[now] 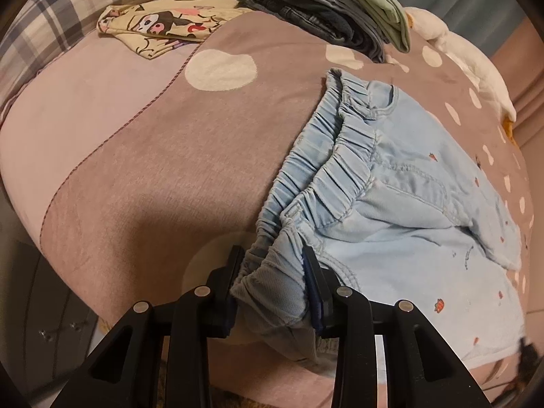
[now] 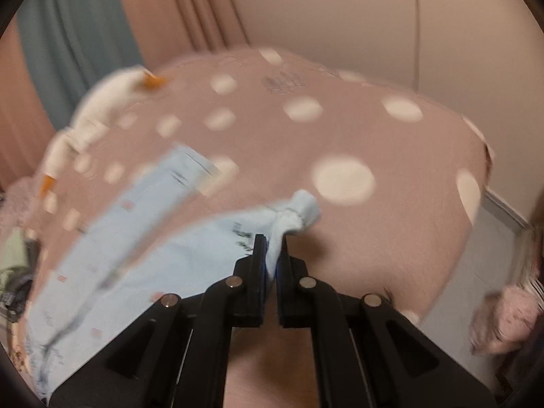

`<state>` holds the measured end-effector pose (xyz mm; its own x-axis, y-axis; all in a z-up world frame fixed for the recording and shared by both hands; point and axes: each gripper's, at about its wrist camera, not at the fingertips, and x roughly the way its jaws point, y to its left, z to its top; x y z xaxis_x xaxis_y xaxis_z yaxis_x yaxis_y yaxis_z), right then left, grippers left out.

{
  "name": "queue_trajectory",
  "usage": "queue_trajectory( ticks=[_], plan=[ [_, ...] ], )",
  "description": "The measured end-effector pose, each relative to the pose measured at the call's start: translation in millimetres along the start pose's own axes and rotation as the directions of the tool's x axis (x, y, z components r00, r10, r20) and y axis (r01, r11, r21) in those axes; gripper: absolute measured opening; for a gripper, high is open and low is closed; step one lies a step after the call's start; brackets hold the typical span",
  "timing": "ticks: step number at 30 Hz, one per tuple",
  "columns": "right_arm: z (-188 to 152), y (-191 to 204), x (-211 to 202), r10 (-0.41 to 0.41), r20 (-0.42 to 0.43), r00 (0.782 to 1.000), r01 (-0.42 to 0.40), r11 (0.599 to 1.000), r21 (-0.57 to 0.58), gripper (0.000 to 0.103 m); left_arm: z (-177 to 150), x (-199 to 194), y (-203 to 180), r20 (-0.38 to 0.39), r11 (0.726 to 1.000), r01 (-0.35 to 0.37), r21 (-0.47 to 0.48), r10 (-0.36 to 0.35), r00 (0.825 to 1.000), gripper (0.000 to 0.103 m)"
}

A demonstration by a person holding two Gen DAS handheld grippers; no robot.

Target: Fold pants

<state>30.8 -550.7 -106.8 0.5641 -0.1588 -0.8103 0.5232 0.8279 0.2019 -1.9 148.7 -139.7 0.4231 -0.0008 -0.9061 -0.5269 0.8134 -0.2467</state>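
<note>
The pants, pale blue with small printed figures, lie on the pink spotted blanket that covers the bed, with their gathered elastic waistband running from your left gripper away toward the middle of the bed. To the left of the waistband you have a broad bare stretch of blanket, reaching as far as a stitched seam where the cover turns a lighter pink. Farther off, near the head of the bed, lie a yellow cartoon-print garment and a stack of folded clothes, both well apart from the pants. A white plush toy lies along the bed's far edge, beside the curtain.

In the right wrist view, which is blurred, the pants run off to the left, and the blanket ahead and to the right is bare up to its edge.

Your left gripper's fingers stand partly apart and are opening, with the near end of the waistband bunched between them; the pads still touch the cloth on both sides. Your right gripper is pinched nearly closed on a thin twist of the blue fabric, which pokes out beyond its tips.
</note>
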Motion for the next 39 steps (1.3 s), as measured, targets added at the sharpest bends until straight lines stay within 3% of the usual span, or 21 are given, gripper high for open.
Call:
queue_trajectory(
  ticks=[2,5,8,9,10,11,12,13,14,18,22,24,26,28,32,35,39],
  plan=[
    [-11,-13,21,-0.002,-0.077,0.997,0.004,1.000,0.020,0.005,0,0,-1,0.000,1.000,-0.001,0.001,0.001,1.000,0.037],
    [-13,-13,22,0.000,-0.064,0.998,0.001,1.000,0.018,0.003,0,0,-1,0.000,1.000,-0.006,-0.008,0.006,1.000,0.037],
    [-9,-4,17,-0.054,-0.071,0.996,0.054,0.998,-0.011,0.009,-1,-5,-4,-0.005,1.000,-0.015,-0.026,0.015,1.000,0.040],
    [-7,-1,11,-0.071,-0.063,0.995,0.070,0.997,-0.022,0.016,-2,-11,-5,-0.005,0.999,-0.024,-0.034,0.024,1.000,0.043],
    [-4,7,9,-0.074,-0.053,0.996,0.073,0.997,-0.025,0.032,-3,-19,-6,0.005,0.999,-0.025,-0.037,0.025,1.000,0.046],
    [-2,10,1,-0.077,-0.035,0.996,0.076,0.997,-0.024,0.043,-4,-29,-6,0.026,0.999,-0.006,-0.035,0.007,1.000,0.055],
    [1,15,-10,-0.076,-0.003,0.997,0.076,0.997,-0.023,0.066,-4,-38,-7,0.045,0.999,0.015,-0.033,-0.014,0.999,0.062],
    [2,22,-15,-0.074,0.017,0.997,0.074,0.997,-0.027,0.074,-4,-50,-8,0.077,0.998,0.042,-0.035,-0.040,0.996,0.078],
    [8,33,-24,-0.052,0.043,0.998,0.054,0.998,-0.042,0.074,-4,-59,-9,0.106,0.997,0.061,-0.039,-0.056,0.993,0.087],
    [25,84,-39,0.097,0.073,0.993,-0.089,0.990,-0.108,0.080,1,-82,-29,0.195,0.993,0.121,-0.009,-0.117,0.974,0.092],
    [23,147,-38,0.230,0.067,0.971,-0.211,0.954,-0.215,0.081,4,-64,-59,0.155,0.986,0.167,0.025,-0.169,0.973,0.092],
    [16,169,-31,0.262,0.044,0.964,-0.243,0.937,-0.250,0.082,5,-54,-82,0.158,0.978,0.186,0.090,-0.198,0.967,0.092],
    [6,191,-20,0.289,0.001,0.957,-0.278,0.920,-0.278,0.082,6,-44,-111,0.181,0.972,0.156,0.176,-0.188,0.965,0.092],
    [-7,211,-6,0.299,-0.053,0.953,-0.300,0.901,-0.314,0.082,7,-29,-134,0.185,0.958,0.151,0.244,-0.199,0.962,0.092],
    [-33,228,8,0.239,-0.095,0.966,-0.257,0.895,-0.365,0.082,7,15,-156,0.109,0.949,0.128,0.286,-0.166,0.980,0.092],
    [-45,226,16,0.229,-0.134,0.964,-0.263,0.898,-0.353,0.082,2,47,-165,0.087,0.940,0.043,0.338,-0.077,0.993,0.092],
    [-58,229,28,0.203,-0.169,0.964,-0.251,0.906,-0.342,0.082,-8,64,-181,0.190,0.893,-0.079,0.442,-0.007,0.982,0.102]
  ],
)
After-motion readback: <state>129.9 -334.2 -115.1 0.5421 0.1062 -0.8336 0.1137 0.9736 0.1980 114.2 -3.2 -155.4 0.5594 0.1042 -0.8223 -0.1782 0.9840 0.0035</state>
